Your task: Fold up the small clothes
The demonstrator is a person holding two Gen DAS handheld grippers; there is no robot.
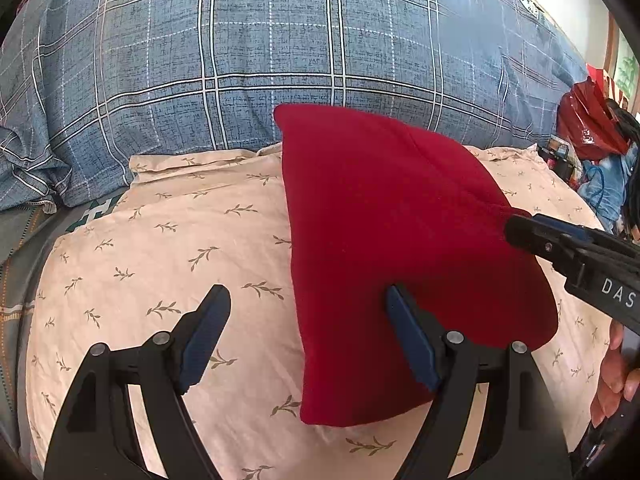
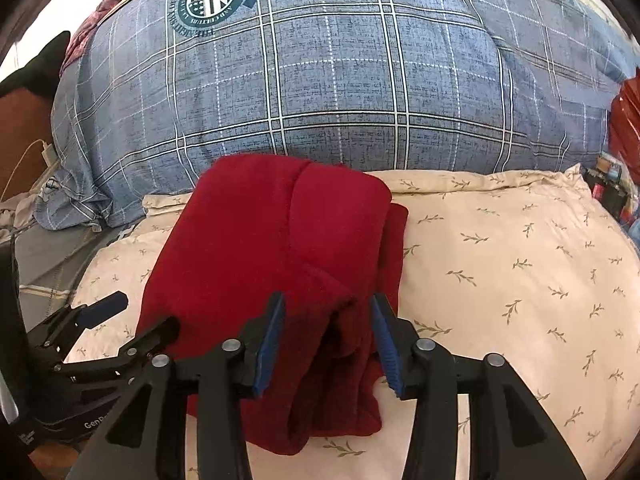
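Note:
A dark red knit garment (image 1: 384, 248) lies folded on a cream leaf-print pillow (image 1: 168, 248); it also shows in the right wrist view (image 2: 260, 256). My left gripper (image 1: 308, 308) is open, its right finger (image 1: 408, 336) resting on the garment's near left part, its left finger over the pillow. My right gripper (image 2: 326, 320) has its jaws partly closed around a raised fold of the garment's near edge, pads touching the cloth. It shows from the side in the left wrist view (image 1: 516, 232), tips at the garment's right edge. The left gripper shows in the right wrist view (image 2: 132, 316).
A blue plaid quilt (image 1: 280, 60) is bunched up behind the pillow. A red plastic bag (image 1: 588, 124) and small clutter lie at the far right. Grey bedding (image 2: 52, 256) and a white charger with cable (image 2: 48, 154) lie at the left.

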